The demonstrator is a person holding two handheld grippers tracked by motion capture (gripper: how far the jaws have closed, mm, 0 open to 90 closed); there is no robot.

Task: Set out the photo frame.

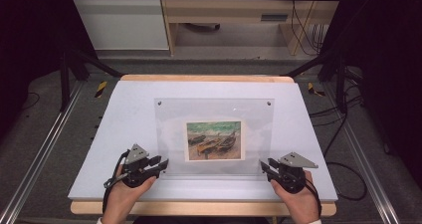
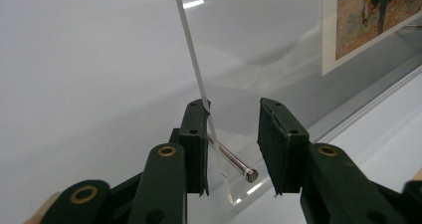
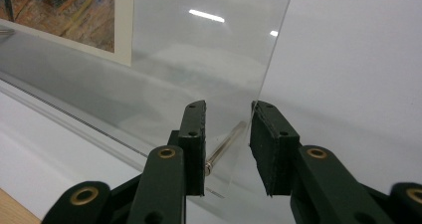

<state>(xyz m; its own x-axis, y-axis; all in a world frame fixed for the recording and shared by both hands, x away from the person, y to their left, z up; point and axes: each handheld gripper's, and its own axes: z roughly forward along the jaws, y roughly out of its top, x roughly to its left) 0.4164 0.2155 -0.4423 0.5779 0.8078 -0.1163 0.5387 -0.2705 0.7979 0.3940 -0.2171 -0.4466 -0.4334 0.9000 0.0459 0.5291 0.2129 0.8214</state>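
A clear acrylic picture frame (image 1: 214, 134) with a small painted print of boats (image 1: 214, 140) inside stands on the white table (image 1: 119, 114), a little tilted, with its near edge close to the person. The left tongs (image 1: 163, 163) are at the near left corner of the frame and the right tongs (image 1: 263, 165) at the near right corner.

In the left gripper view the left tongs (image 2: 233, 147) are apart, and the thin edge of the acrylic sheet and a small metal standoff pin (image 2: 234, 160) lie between the two black pads; the sheet touches or almost touches the left pad (image 2: 195, 144), while the other pad is clear of it. In the right gripper view the right tongs (image 3: 228, 147) are also apart, with the second metal pin (image 3: 225, 145) and the sheet edge between them.

My judgement: the approach is finished, because both tongs are already placed around the two near corners. The grasp itself is not yet done, since neither pair presses the frame. What is left is to close both pairs on the corners and then to lift or move the frame.
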